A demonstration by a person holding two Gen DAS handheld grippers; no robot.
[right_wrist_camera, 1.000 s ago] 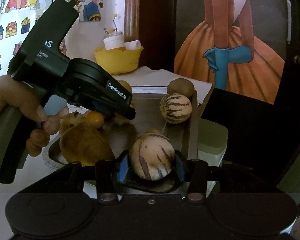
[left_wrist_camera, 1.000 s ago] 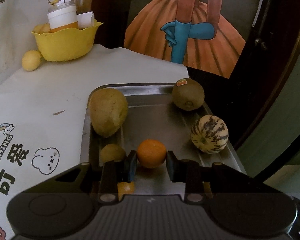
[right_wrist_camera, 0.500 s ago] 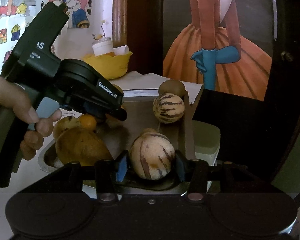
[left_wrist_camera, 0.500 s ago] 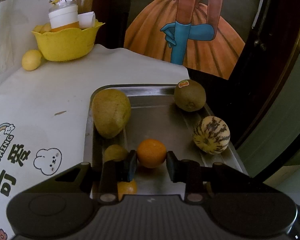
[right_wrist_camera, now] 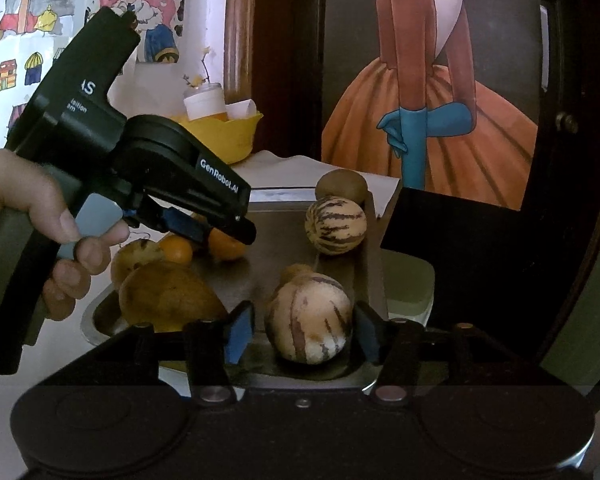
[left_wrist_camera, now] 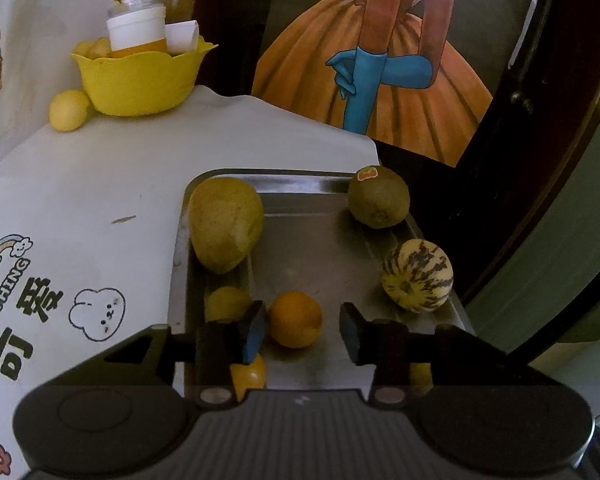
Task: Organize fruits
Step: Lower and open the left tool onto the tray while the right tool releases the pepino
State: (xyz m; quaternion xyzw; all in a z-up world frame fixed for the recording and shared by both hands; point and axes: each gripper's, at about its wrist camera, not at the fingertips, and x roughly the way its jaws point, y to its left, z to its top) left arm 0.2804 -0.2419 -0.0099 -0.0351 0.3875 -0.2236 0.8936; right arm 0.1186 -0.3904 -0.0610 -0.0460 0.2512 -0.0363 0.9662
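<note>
Both grippers have just been opening, each with a fruit between its jaws, so I judge that 2 fruits are being set down in the metal tray [left_wrist_camera: 300, 178].

The left gripper [left_wrist_camera: 302, 326] stands released around the orange [left_wrist_camera: 295, 319]. The left pad is very close to the orange, the right pad is clearly apart from it, and the orange rests on the tray floor.

The right gripper [right_wrist_camera: 303, 332] is also loosened around the striped melon [right_wrist_camera: 308, 318], with a gap on both sides. This melon lies in the near corner of the tray.

The other fruits sit along the tray walls, probably so that they do not roll: a mango [left_wrist_camera: 225, 224] at the left, a kiwi with a sticker [left_wrist_camera: 379, 196] in the far corner, a second striped melon [left_wrist_camera: 417, 275] at the right rim.

The tray stands on a table with a white printed cloth [left_wrist_camera: 80, 208]. Far away on it are a yellow bowl [left_wrist_camera: 140, 76] and a lemon [left_wrist_camera: 69, 110] just beside it. Behind hangs a painting of a figure in an orange dress [left_wrist_camera: 380, 60].
</note>
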